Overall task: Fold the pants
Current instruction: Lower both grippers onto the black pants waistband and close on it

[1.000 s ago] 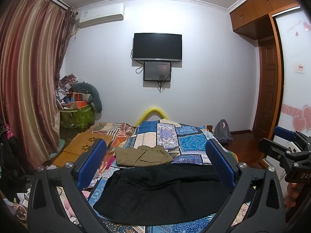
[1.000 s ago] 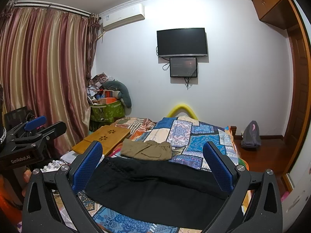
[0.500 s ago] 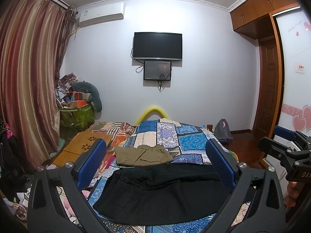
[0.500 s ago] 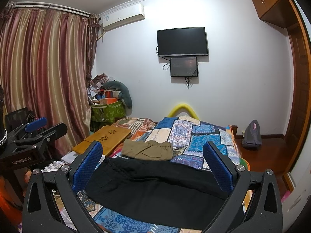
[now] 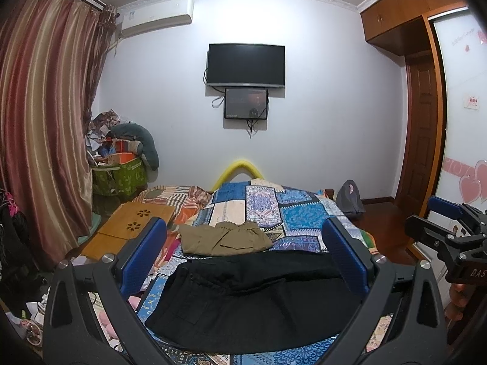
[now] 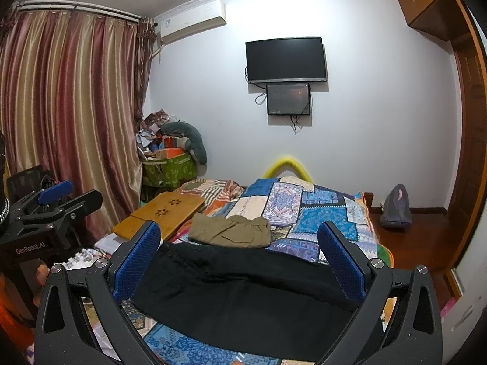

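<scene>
Black pants [image 5: 255, 298] lie spread across the near edge of the bed [image 5: 301, 219], while the left tool [image 5: 243, 261] and right tool [image 6: 240, 261] hover above, both spread apart, gripping nothing.

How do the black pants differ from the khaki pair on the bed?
The black pants lie spread out wide and nearest the camera; the khaki pair is a compact bundle, apparently folded, farther up the bed. Black covers far more quilt than khaki. Both rest on the quilt, ungripped.

Left gripper [image 5: 243, 261] jaws wide apart above black pants [image 5: 249, 298] spread on patchwork bedspread [image 5: 292, 210], folded khaki pants [image 5: 223, 237] just beyond
</scene>
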`<move>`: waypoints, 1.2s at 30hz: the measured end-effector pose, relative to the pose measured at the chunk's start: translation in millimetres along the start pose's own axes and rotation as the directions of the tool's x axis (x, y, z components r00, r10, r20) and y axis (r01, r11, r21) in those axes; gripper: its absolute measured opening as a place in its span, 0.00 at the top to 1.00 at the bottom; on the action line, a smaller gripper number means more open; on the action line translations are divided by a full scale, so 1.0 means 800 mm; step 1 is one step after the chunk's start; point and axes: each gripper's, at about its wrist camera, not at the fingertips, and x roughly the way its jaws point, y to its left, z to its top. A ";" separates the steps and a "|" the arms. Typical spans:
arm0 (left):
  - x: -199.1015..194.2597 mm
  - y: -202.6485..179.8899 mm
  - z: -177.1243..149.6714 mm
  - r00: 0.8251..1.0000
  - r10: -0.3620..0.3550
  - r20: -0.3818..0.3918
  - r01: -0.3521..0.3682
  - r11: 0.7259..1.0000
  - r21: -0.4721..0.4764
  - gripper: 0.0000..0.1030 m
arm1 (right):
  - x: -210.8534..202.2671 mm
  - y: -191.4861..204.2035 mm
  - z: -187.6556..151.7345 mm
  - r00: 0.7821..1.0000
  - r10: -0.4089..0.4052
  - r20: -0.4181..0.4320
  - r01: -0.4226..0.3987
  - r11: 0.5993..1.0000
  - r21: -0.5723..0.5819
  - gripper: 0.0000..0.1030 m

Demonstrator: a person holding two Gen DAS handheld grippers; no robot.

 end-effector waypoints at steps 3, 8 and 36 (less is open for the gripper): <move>0.031 0.009 -0.003 0.999 0.012 -0.043 -0.012 1.000 0.000 0.00 | 0.022 -0.012 -0.007 0.999 -0.005 -0.033 0.005 1.000 0.003 0.00; 0.100 0.030 -0.012 0.989 0.031 -0.144 -0.029 0.999 0.013 0.00 | 0.075 -0.054 -0.026 0.992 -0.032 -0.123 0.038 0.998 0.048 0.00; 0.520 0.201 -0.126 0.790 0.101 -0.604 -0.135 0.991 -0.011 0.13 | 0.323 -0.176 -0.103 0.875 -0.106 -0.472 0.080 0.994 -0.075 0.02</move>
